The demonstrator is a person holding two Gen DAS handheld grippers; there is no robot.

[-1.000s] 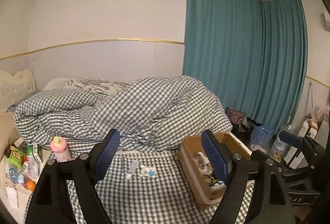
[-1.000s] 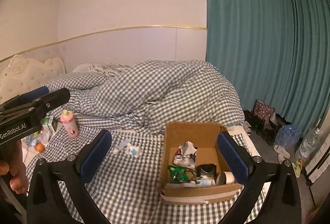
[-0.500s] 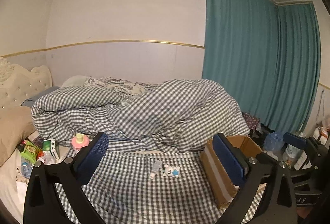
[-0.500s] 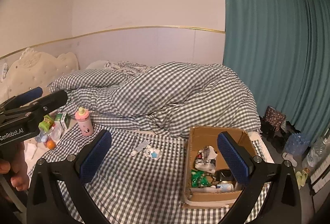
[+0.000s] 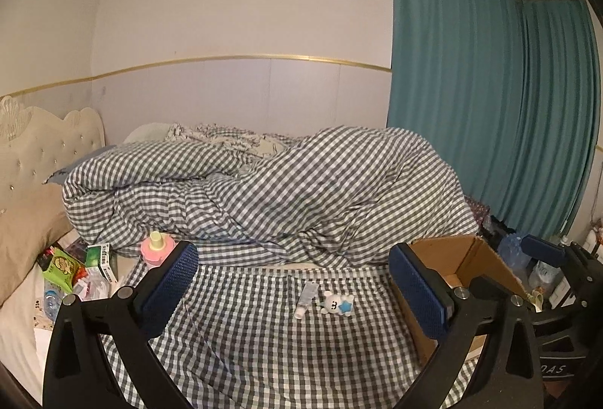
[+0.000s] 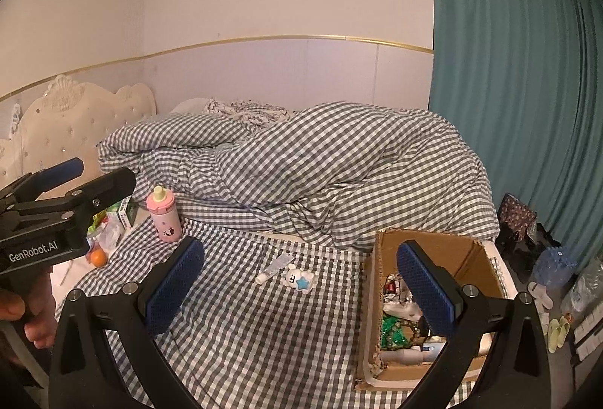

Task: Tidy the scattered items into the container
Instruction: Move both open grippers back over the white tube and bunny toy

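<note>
On the checked bedsheet lie a small white tube (image 5: 306, 299) (image 6: 274, 267) and a white bear toy with a blue star (image 5: 337, 303) (image 6: 297, 279), side by side. A pink bottle (image 5: 157, 249) (image 6: 164, 217) stands upright farther left. The cardboard box (image 5: 444, 254) (image 6: 367, 296) sits on the bed's right side with several items inside. My left gripper (image 5: 293, 254) (image 6: 100, 172) is open wide and empty, short of the tube and toy. My right gripper (image 6: 300, 251) is open and empty too, level with the box's left wall.
A rumpled checked duvet (image 5: 286, 190) fills the back of the bed. A green packet (image 5: 60, 267), a small carton (image 5: 100, 256) and an orange (image 6: 98, 257) are heaped at the left by the headboard. Beyond the box are teal curtains (image 6: 508, 89) and floor clutter.
Both views have swung left, so the box has slid rightward in frame. The tube and toy now sit between the left fingers, which have spread wider. Both grippers stay empty.
</note>
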